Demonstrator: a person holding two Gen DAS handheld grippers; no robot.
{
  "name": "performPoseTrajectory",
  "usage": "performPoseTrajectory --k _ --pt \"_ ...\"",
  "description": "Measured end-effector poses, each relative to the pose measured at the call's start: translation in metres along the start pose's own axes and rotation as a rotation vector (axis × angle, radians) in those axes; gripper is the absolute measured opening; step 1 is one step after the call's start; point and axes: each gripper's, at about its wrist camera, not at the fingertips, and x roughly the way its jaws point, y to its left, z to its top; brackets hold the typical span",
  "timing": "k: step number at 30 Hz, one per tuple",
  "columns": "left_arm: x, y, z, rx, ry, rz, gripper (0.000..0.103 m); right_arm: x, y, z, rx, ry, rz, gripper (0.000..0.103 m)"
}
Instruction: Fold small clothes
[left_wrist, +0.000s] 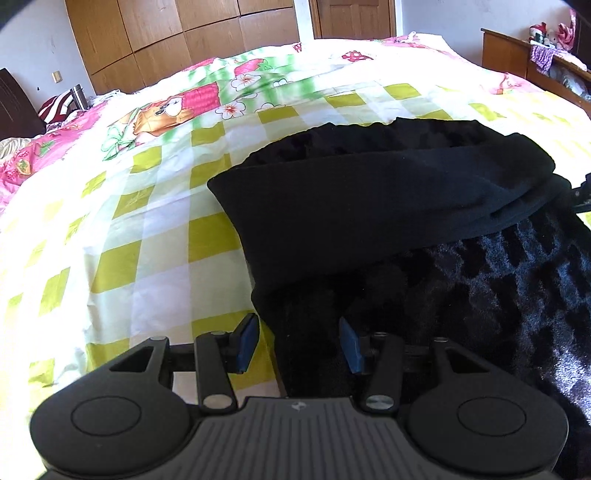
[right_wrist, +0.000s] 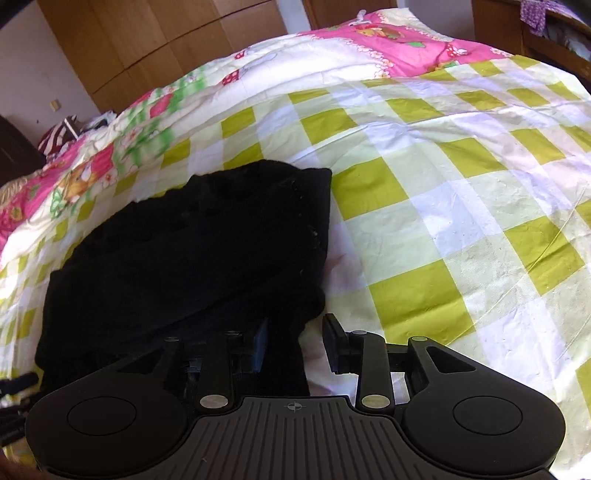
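Left wrist view: the left hand-held gripper (left_wrist: 299, 343) stands wide, its blue pads (left_wrist: 246, 341) apart, with the near edge of the black garment (left_wrist: 369, 206) lying between them, ungripped. The garment spreads from centre toward 3 o'clock on the checked bedsheet (left_wrist: 147, 240), a smooth layer folded over a furry one.

Right wrist view: the right hand-held gripper (right_wrist: 295, 343) is also wide, a strip of garment (right_wrist: 192, 251) between its fingers. The garment lies toward 10 o'clock; the sheet (right_wrist: 461, 192) fills the right.
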Motion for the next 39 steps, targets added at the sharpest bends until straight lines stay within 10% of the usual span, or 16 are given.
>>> performPoseTrajectory --k 3,12,25,39 --pt "0.008 0.003 -0.009 -0.043 -0.001 0.013 0.063 0.009 -0.014 -0.001 0.09 -0.016 -0.033 0.015" --pt "-0.034 0.004 -0.044 -0.025 -0.075 0.04 0.063 -0.034 -0.008 -0.026 -0.031 -0.068 0.029 0.024" --pt "-0.125 -0.023 -0.153 -0.113 -0.02 -0.113 0.063 -0.142 -0.028 -0.169 -0.012 0.042 0.164 0.041" --pt "-0.121 -0.02 -0.178 -0.24 0.05 -0.243 0.062 -0.143 -0.042 -0.208 0.027 0.114 0.194 0.044"
